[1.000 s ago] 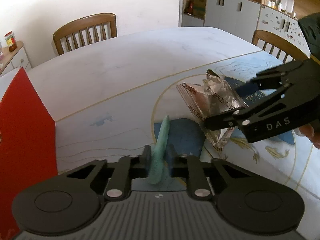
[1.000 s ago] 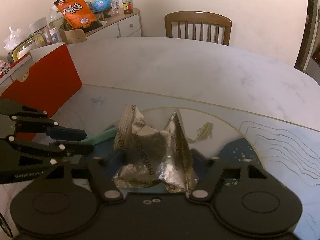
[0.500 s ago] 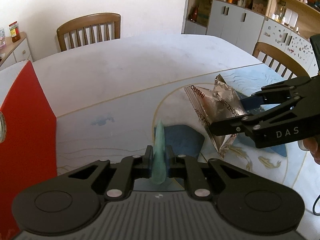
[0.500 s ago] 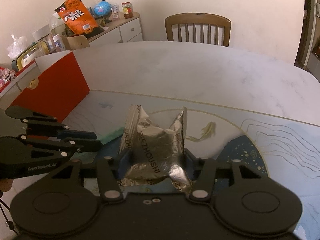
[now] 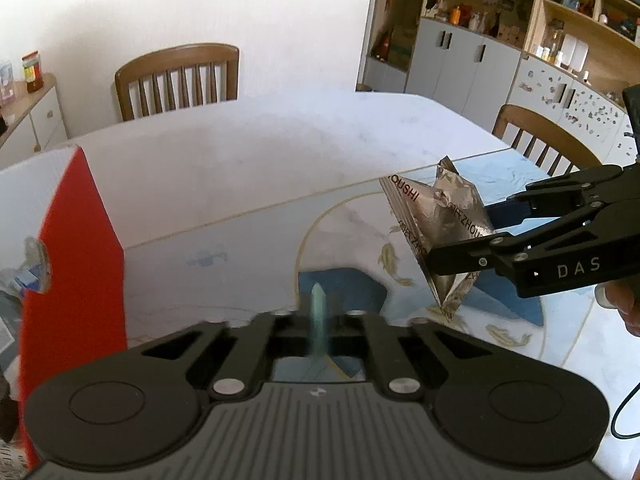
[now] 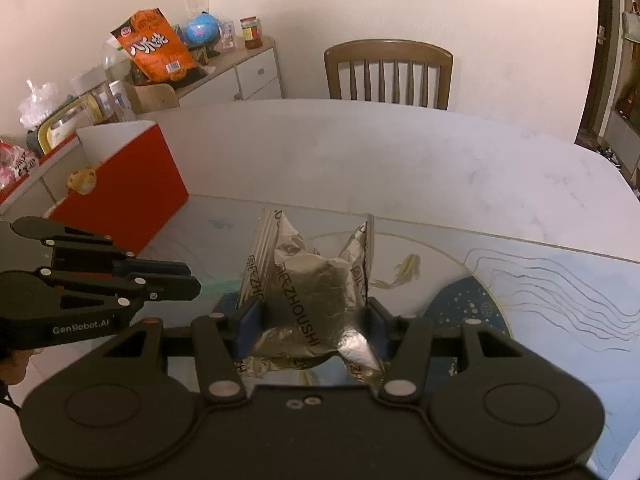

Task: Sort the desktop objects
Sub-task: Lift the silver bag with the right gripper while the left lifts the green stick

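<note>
Both grippers are carrying: the left gripper [image 5: 319,320] is clenching a slim green object [image 5: 319,322], and the right gripper [image 6: 312,316] is grasping a foil packet [image 6: 316,300]. Next, each load probably needs dropping into the red box [image 6: 120,196].

Free room: bench [image 5: 248,168], bare white top from the mat [image 6: 560,280] to the far chair [image 6: 388,72].
Obstacles: red box [image 6: 120,196] on the bench's left edge, open-topped, beside the left gripper [image 5: 318,320]; right gripper [image 6: 314,324] with foil packet [image 6: 316,292], raised over the mat, near the left gripper's fingers [image 6: 176,288].
</note>
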### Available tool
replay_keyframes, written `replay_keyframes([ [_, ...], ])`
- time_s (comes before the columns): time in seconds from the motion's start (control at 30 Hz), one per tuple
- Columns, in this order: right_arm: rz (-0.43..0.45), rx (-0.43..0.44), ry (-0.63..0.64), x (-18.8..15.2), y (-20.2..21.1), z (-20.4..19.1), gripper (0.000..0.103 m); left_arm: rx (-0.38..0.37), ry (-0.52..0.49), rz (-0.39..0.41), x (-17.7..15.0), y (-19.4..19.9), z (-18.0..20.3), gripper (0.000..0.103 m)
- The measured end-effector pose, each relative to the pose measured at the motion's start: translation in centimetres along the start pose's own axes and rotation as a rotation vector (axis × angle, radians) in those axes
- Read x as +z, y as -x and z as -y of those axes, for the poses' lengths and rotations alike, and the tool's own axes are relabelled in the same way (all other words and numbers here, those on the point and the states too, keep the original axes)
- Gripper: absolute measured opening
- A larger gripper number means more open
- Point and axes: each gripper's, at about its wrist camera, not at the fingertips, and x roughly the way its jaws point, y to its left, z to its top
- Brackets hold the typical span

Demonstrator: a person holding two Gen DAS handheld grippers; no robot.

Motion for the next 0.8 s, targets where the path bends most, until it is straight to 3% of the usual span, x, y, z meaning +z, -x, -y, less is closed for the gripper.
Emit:
replay_keyframes([
  [0.27,0.019,-0.015,-0.004,0.0,1.6,-0.7,0.055,-0.003,-0.010,0.003,-0.5,1.6,-0.2,0.002],
  [0.37,0.014,-0.024,-0.009,-0.4,1.7,-0.8,0.055,0.016,-0.006,-0.017,-0.9,1.3,-0.5,0.002],
  [0.53,-0.003,-0.034,-0.045,-1.2,1.6,-0.5,0.055,-0.022,0.014,-0.063,-1.1,0.1,-0.4,0.008],
  [0.63,-0.013,-0.041,-0.058,-1.7,1.6,-0.2,0.055,-0.048,0.017,-0.088,-1.3,-0.7,0.3,0.027],
  [0.7,-0.018,-0.043,-0.067,-2.0,1.6,0.1,0.055,-0.059,0.015,-0.088,-1.8,-1.1,0.9,0.058],
  [0.8,-0.023,-0.046,-0.073,-2.2,1.6,0.5,0.055,-0.058,0.013,-0.088,-2.2,-1.4,1.5,0.064],
])
